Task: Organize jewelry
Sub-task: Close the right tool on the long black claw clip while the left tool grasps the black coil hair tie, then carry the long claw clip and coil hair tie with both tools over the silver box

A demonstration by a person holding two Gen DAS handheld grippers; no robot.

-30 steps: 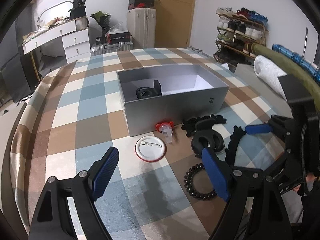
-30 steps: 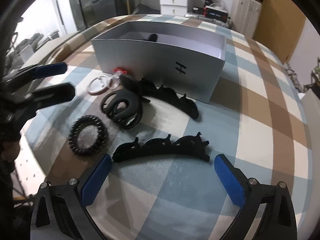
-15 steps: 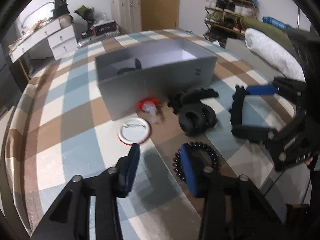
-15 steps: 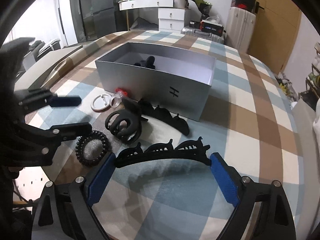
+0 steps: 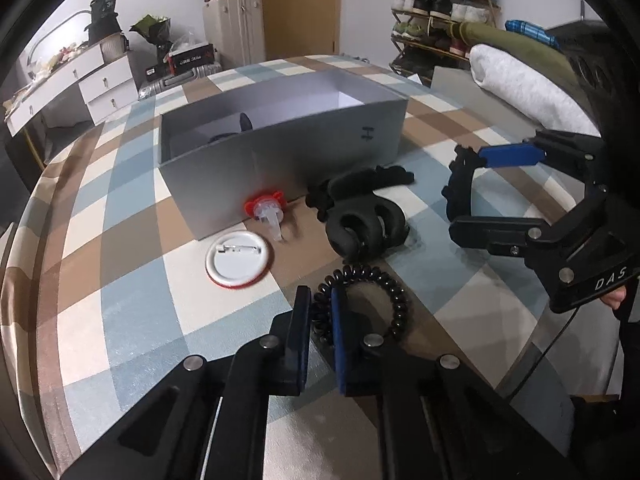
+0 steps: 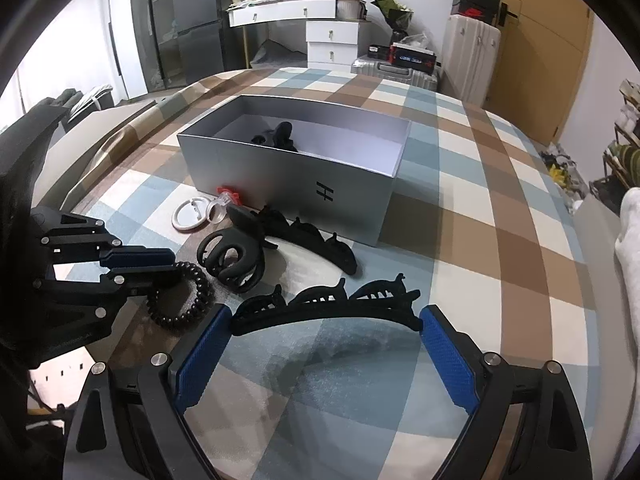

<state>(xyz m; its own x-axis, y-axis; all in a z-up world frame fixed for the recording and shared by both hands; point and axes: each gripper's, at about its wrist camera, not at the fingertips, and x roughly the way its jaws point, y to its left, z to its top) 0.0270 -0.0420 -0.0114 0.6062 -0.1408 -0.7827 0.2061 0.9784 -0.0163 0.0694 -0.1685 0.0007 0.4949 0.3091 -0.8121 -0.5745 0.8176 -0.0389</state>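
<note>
My left gripper (image 5: 320, 300) is shut on the near-left rim of a black spiral hair tie (image 5: 384, 284), which lies on the checked cloth; the right wrist view shows the left gripper (image 6: 160, 270) and the hair tie (image 6: 180, 296) from the side. My right gripper (image 6: 326, 316) stands wide, its blue pads (image 6: 204, 352) pressing both ends of a long black toothed hair clip (image 6: 328, 304), held just above its shadow. The left wrist view shows the long clip (image 5: 460, 188) upright between the right gripper's fingers. The grey box (image 6: 288, 176) holds one black clip (image 6: 280, 136).
In front of the box (image 5: 280, 156) lie a round black claw clip (image 5: 364, 224), a second long black clip (image 6: 316, 240), a white pin badge (image 5: 238, 258) and a small red-and-clear piece (image 5: 268, 210). Checked cloth runs on past the box and to its right.
The left gripper's jaws closed from wide open onto the spiral hair tie. The right gripper's jaws narrowed onto the ends of the long clip and raised it slightly.
</note>
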